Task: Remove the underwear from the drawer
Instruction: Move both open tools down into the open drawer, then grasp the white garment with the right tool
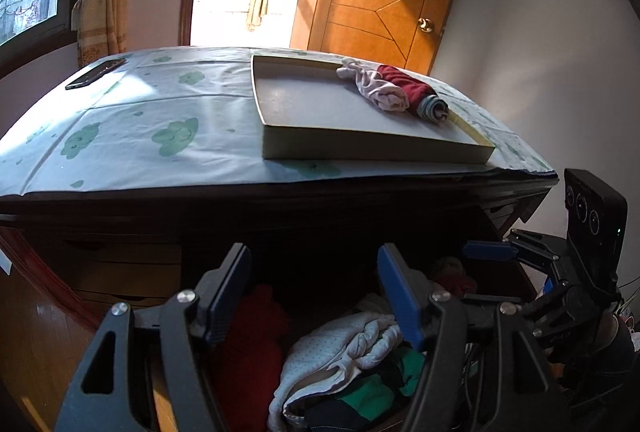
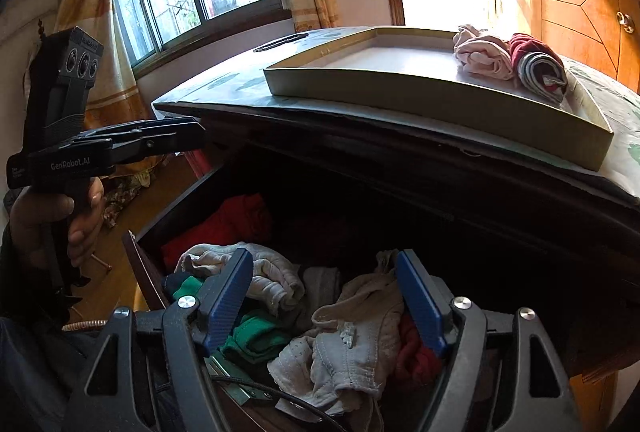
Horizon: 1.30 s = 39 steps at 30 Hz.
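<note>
Jaws of both the left gripper [image 1: 316, 296] and right gripper [image 2: 326, 296] stand wide and empty above the open drawer [image 2: 138, 252], where tangled underwear [image 2: 352, 344] lies. Closing into that heap could snag several pieces together or the black cable [image 2: 256, 388].

Crumpled underwear [image 2: 352, 348] heaped in open drawer [image 2: 138, 252]

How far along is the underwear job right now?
Done: the drawer is open, and rolled garments already lie in the shallow tray on top. In hand: nothing; the left gripper and right gripper hover open over the pile. Left: plenty, including a pale dotted piece, a beige piece and red ones.
</note>
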### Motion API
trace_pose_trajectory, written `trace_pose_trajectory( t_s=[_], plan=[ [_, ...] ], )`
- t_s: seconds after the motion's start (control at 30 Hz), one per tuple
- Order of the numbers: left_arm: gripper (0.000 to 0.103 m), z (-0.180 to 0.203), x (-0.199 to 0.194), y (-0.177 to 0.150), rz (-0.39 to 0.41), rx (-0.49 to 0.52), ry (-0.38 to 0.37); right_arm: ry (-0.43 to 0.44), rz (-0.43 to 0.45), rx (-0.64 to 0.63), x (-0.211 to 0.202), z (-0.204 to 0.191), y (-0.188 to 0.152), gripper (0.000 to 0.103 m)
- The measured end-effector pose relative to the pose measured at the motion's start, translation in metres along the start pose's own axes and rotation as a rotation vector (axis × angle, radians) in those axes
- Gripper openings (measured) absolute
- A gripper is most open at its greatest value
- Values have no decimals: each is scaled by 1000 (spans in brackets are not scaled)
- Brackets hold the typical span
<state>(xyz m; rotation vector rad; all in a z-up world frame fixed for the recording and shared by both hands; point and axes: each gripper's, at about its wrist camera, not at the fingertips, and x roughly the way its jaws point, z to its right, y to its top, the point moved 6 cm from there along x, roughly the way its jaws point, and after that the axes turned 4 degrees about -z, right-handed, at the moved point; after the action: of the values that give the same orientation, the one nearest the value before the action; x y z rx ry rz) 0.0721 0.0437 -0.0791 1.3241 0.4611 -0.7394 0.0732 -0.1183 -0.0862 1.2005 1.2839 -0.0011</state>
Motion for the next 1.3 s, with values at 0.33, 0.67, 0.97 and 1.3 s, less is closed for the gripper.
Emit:
trace_pose_trajectory(
  t_s=[0.33,0.67,0.97,1.3],
  plan=[
    [70,-26,-4,-16,-12,-65,9,36,-129,-186,31,-41,11,76],
    [73,-48,-8,-20,-12,-114,18,119,-266,-332,74,-79,23,76],
    [73,-55,-5,-22,-31,-126,25,158,-402,-391,109,-96,14,76],
    [73,-54,-1,-24,-55,-114,16,146,-518,-331,142,-79,6,75]
  ],
)
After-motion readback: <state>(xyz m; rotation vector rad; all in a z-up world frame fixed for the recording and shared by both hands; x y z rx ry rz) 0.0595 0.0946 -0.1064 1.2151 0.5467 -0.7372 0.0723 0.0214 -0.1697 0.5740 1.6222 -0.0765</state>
